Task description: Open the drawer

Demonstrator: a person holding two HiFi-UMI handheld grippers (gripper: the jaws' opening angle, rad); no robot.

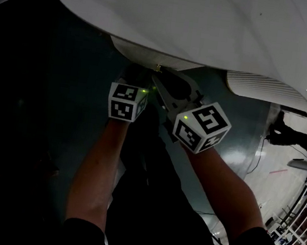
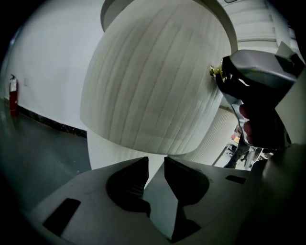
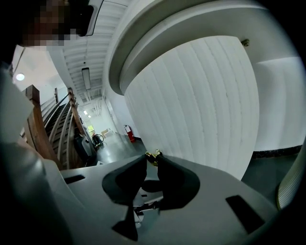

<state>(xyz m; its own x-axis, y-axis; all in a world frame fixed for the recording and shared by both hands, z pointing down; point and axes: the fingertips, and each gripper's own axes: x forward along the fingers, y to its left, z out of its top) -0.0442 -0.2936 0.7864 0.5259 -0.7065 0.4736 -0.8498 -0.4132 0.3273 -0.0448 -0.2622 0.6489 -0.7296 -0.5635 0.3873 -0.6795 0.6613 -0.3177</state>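
The drawer front [image 2: 153, 81] is a white, ribbed, curved panel under a white rounded top [image 1: 201, 19]. A small brass knob [image 2: 213, 71] sticks out at its right edge. My right gripper [image 3: 153, 160] is shut on that knob [image 3: 153, 156], which shows gold between the dark fingertips. In the left gripper view the right gripper's body [image 2: 258, 91] reaches in to the knob. My left gripper [image 2: 156, 165] hangs just left of it before the ribbed panel, open, with nothing between its pads. In the head view the two marker cubes [image 1: 127, 101] [image 1: 202, 125] sit side by side below the knob [image 1: 158, 67].
A second ribbed white unit [image 1: 270, 87] stands to the right. A wooden stair railing [image 3: 36, 124] and a red fire extinguisher [image 3: 128, 133] are off in the hall. Another extinguisher [image 2: 13, 91] hangs on the left wall. A person [image 1: 286, 134] stands at far right.
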